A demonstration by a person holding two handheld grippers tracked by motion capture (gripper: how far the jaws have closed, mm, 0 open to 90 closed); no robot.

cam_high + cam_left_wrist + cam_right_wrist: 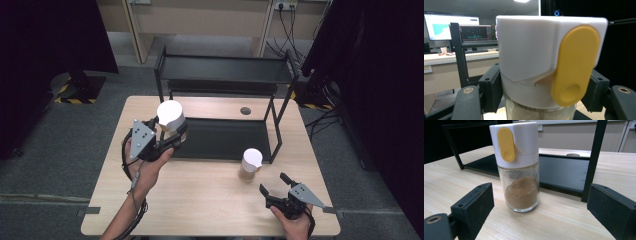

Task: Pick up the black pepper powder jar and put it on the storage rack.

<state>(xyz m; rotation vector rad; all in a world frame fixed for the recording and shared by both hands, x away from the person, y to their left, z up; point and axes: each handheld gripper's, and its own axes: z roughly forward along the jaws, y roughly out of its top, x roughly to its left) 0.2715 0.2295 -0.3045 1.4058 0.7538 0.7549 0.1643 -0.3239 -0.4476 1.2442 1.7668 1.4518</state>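
Two spice jars noted. First jar (171, 116) clamped in left gripper (172, 134), lifted at rack's (225, 75) left end, not yet shelved. Second jar (517, 167) standing on table (200, 200) beside rack leg, untouched; right gripper (276, 184) apart, aimed at it.

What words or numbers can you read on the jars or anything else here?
None can be read.
The spice jar held in the left gripper has a plain white cap with a yellow tab, no print.
The second spice jar standing on the table before the right gripper bears no label either.
The monitor screens in the left gripper view show graphics too blurred to read.
The black rack carries no sign.
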